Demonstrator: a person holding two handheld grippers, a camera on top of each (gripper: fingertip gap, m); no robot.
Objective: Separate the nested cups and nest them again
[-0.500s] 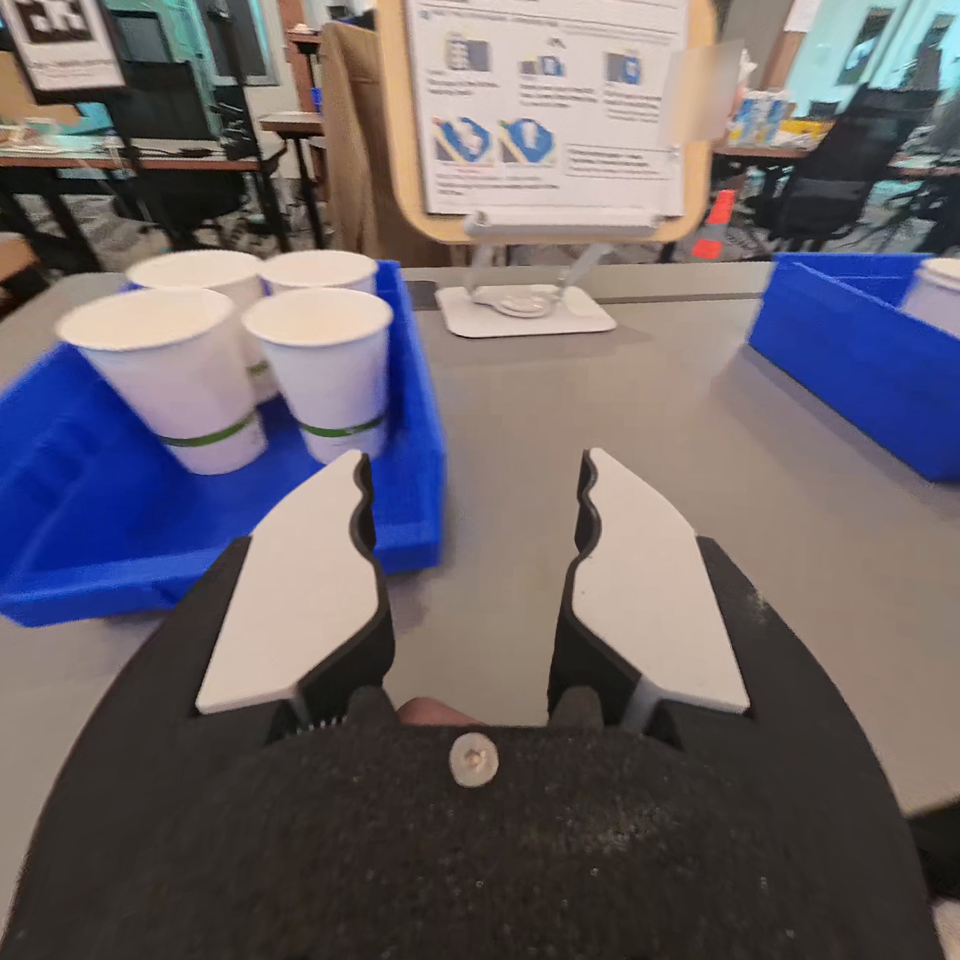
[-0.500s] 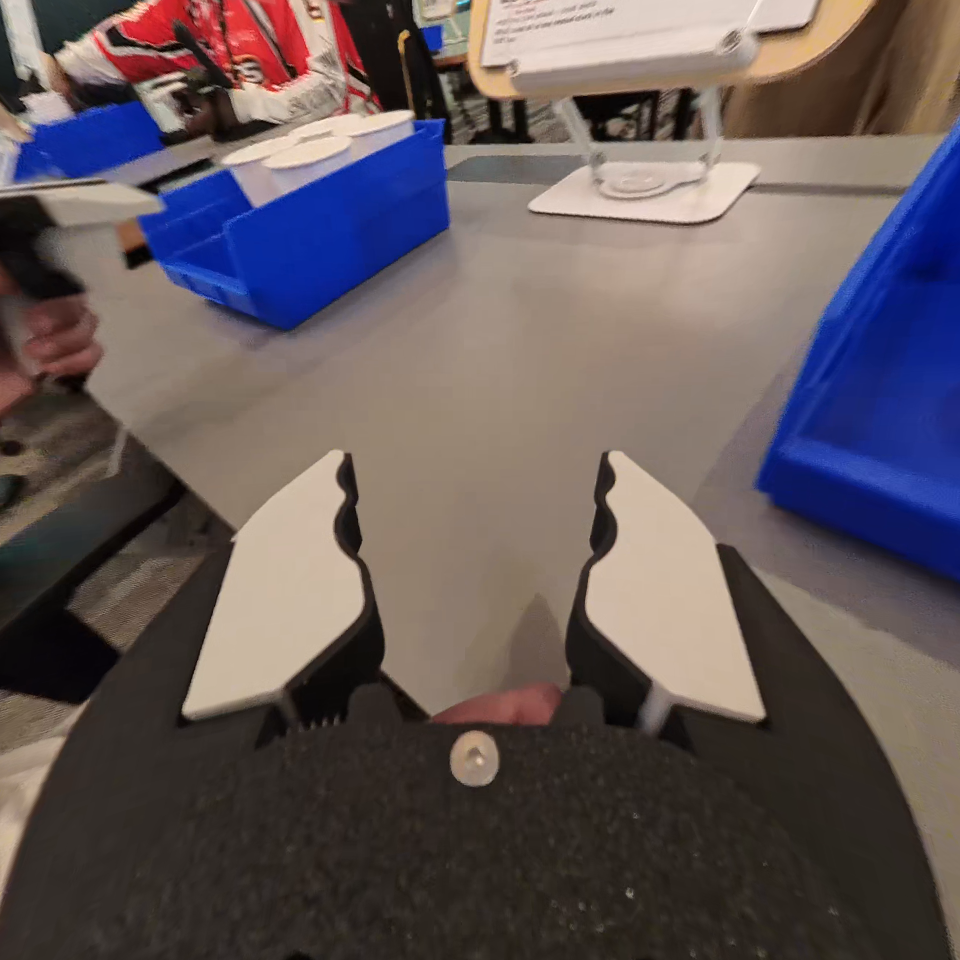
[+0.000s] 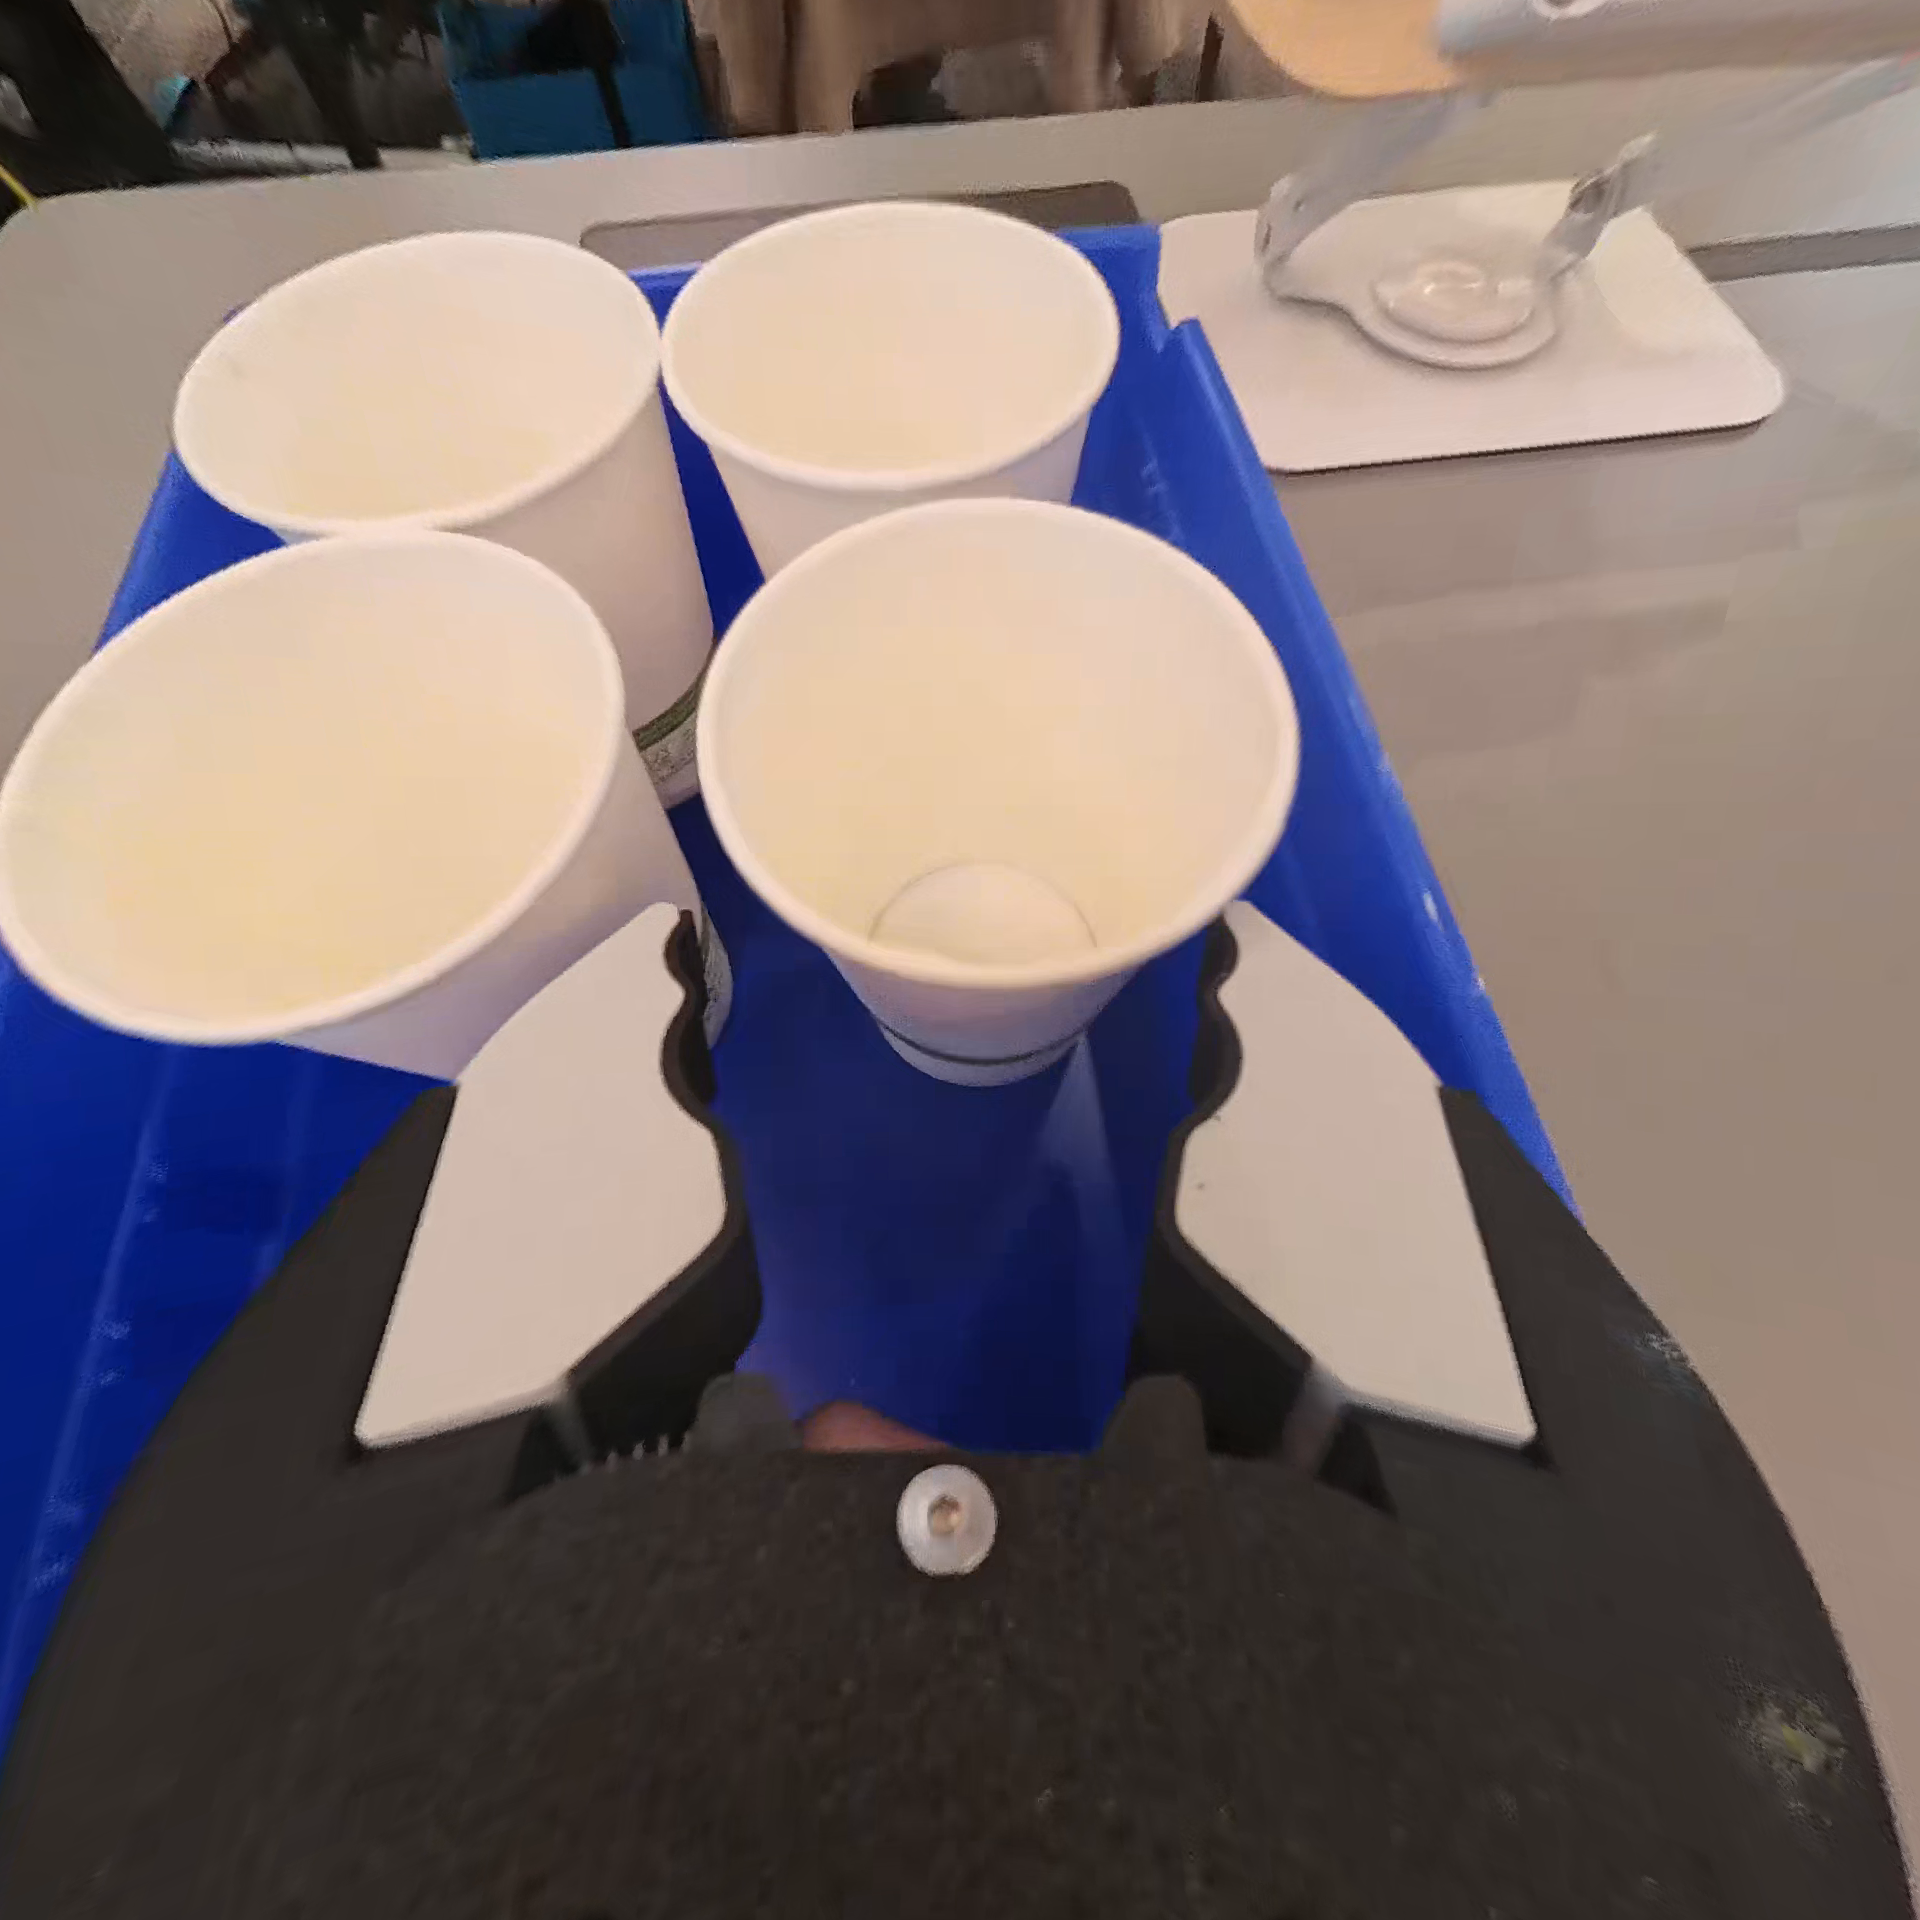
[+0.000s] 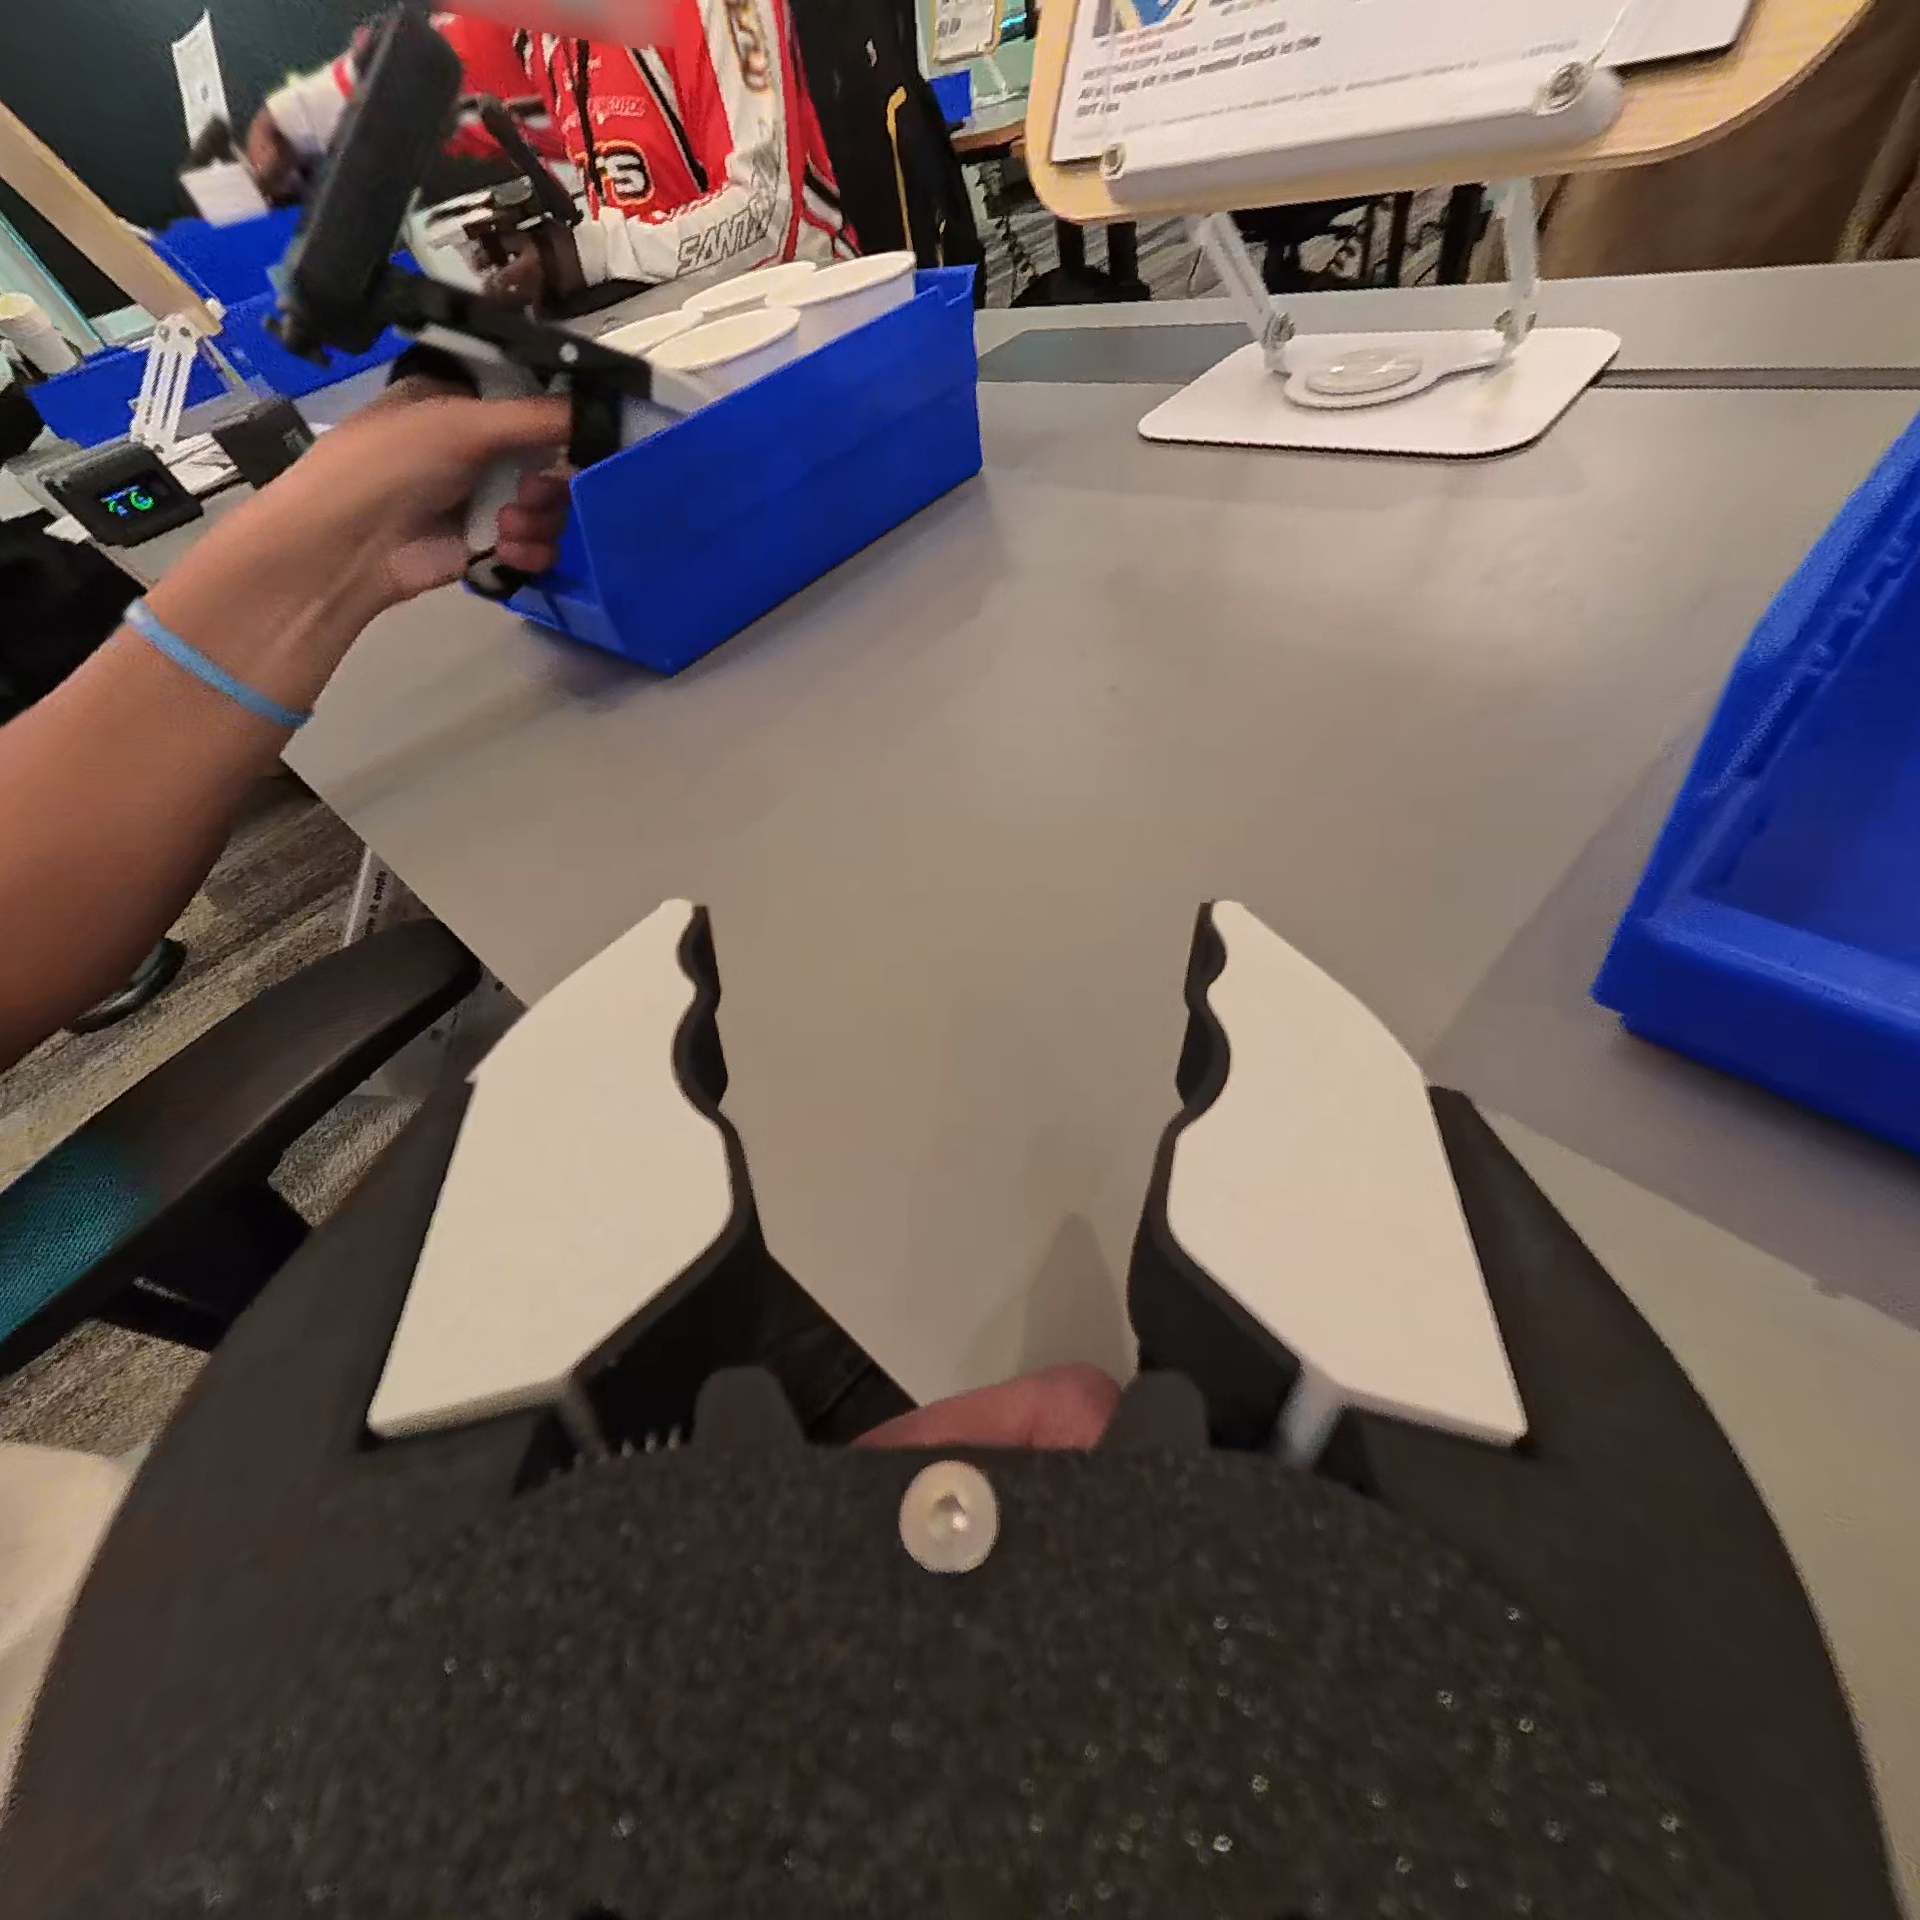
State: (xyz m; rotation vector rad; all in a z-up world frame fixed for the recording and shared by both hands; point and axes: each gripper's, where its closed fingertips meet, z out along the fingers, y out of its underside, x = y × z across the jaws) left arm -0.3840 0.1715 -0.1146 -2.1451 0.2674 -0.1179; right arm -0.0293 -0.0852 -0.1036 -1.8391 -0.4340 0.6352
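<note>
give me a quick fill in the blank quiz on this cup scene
The bin under the left gripper holds ____ cups.
The bin's colour is ____.
The right gripper has its jaws ____ over the table.
The nearest cup stands ____ the left gripper's jaws.

Missing words: four; blue; open; between

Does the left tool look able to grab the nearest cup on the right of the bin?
Probably yes. The left tool is open, with that cup between its fingertips; the neighbouring cup crowds one finger.
</note>
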